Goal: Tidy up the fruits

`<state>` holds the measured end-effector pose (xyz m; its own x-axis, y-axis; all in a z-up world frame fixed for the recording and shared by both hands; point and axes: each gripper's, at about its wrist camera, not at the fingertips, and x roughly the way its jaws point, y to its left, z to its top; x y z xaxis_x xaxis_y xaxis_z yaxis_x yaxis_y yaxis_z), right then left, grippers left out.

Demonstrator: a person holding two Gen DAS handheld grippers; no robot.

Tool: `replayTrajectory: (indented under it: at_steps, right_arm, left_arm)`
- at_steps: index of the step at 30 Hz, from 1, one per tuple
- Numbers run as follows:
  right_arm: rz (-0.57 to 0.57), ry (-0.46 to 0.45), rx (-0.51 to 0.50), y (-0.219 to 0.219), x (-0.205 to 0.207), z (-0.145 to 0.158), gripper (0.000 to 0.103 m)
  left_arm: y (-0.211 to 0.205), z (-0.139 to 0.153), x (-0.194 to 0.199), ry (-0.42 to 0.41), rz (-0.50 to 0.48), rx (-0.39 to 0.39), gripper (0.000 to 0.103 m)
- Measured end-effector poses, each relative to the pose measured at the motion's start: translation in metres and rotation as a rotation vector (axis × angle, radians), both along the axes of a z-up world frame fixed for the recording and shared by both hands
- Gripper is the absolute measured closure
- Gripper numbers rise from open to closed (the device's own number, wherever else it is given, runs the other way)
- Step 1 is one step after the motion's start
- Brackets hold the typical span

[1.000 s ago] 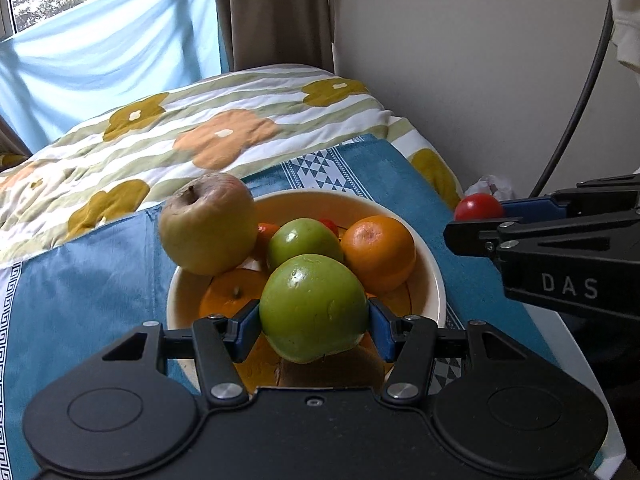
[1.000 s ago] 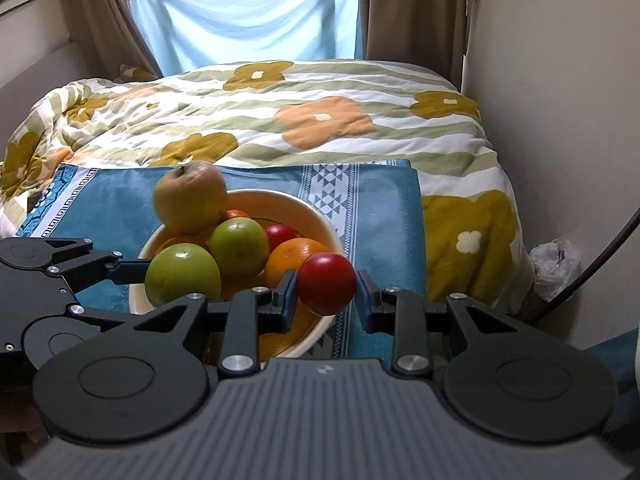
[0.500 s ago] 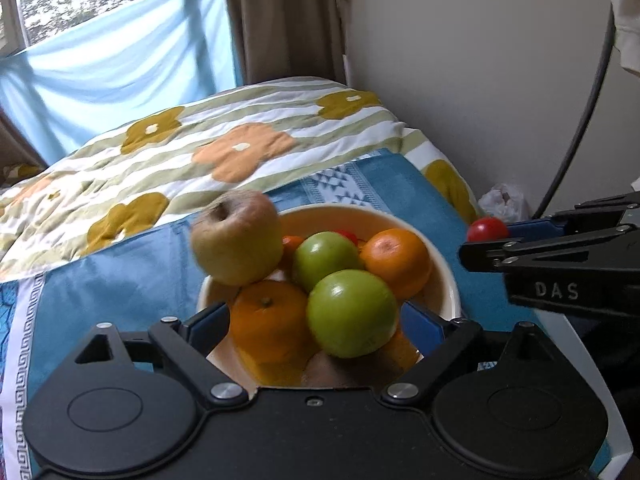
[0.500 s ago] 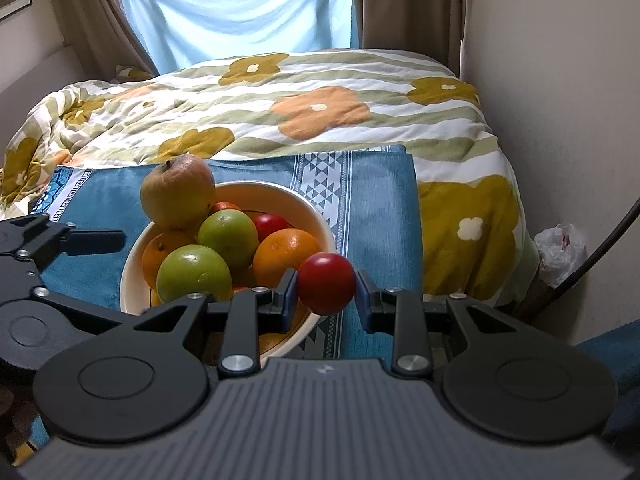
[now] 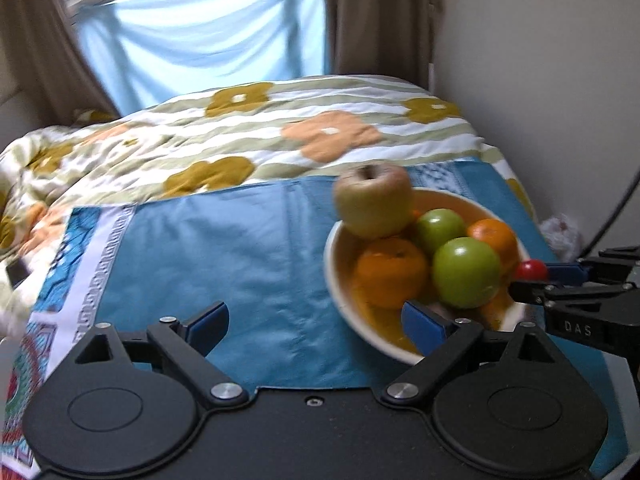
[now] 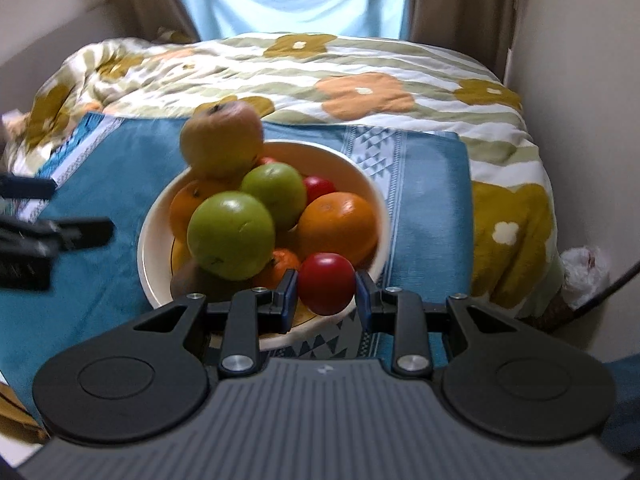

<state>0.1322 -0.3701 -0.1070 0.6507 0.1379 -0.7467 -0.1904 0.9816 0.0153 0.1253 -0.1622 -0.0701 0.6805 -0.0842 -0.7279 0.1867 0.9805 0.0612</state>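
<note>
Left gripper: empty, jaws spread wide, having just been opening; only blue cloth between the pads, bowl off to its right.
Right gripper: jaws narrow, clamped on one small red fruit, held over the near rim of the bowl.
Bowl: one, cream, round, resting on the blue cloth; heaped with fruit.
Green apples: two, near one large and on top of the pile, far one just behind it, touching.
Oranges: three counted in the right view, one large at the right side, one at the left under the yellow apple, one small low at the front, partly hidden.
Yellow apple: one, blurred, perched at the far left of the pile, highest fruit.
Red fruit in bowl: one clear, behind the large orange; a second red sliver beside the yellow apple, too hidden to count.
Brown fruit: one, dark, at the near left bottom, mostly covered.
Cloth: one, blue with patterned white border, spread over the bed.
Quilt: one, striped with orange and mustard flowers, beyond the cloth.
Curtains: pale blue sheet across the window, brown drapes either side.
White bag: one, crumpled, on the floor right of the bed.
</note>
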Motion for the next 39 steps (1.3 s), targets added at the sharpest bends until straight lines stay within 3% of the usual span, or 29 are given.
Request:
replayTrajectory:
  at_steps: [4,5,6,8,10,16,26,33,39]
  right_arm:
    - [0.014,-0.004,-0.023,0.004,-0.002,-0.004,0.056]
    - [0.018,-0.011,-0.033,0.006,-0.003,-0.004,0.046]
    - [0.019,-0.018,-0.049,0.007,-0.004,-0.003,0.029]
    - [0.010,-0.048,-0.080,0.009,-0.011,0.000,0.011]
    - [0.007,-0.067,-0.096,0.010,-0.016,0.003,0.002]
    - [-0.038,-0.071,-0.099,0.018,-0.029,0.017,0.001]
    - [-0.184,-0.125,-0.047,0.053,-0.071,0.083,0.001]
    - [-0.229,-0.150,0.009,0.090,-0.104,0.125,0.000]
    - [-0.240,-0.176,0.010,0.127,-0.132,0.135,0.000]
  left_arm:
    - [0.013,0.002,-0.004,0.002,0.034,-0.004,0.007]
    - [0.014,0.003,-0.005,0.001,0.039,-0.006,0.007]
    - [0.016,0.004,-0.005,0.001,0.042,-0.009,0.007]
    - [0.020,0.007,-0.008,-0.003,0.046,-0.018,0.007]
    - [0.022,0.009,-0.010,-0.008,0.047,-0.025,0.007]
    - [0.035,0.023,-0.023,-0.032,0.036,-0.062,0.007]
    - [0.084,0.074,-0.062,-0.129,0.005,-0.114,0.007]
    - [0.127,0.104,-0.096,-0.190,0.008,-0.093,0.003]
    - [0.154,0.109,-0.119,-0.224,0.005,-0.086,0.002]
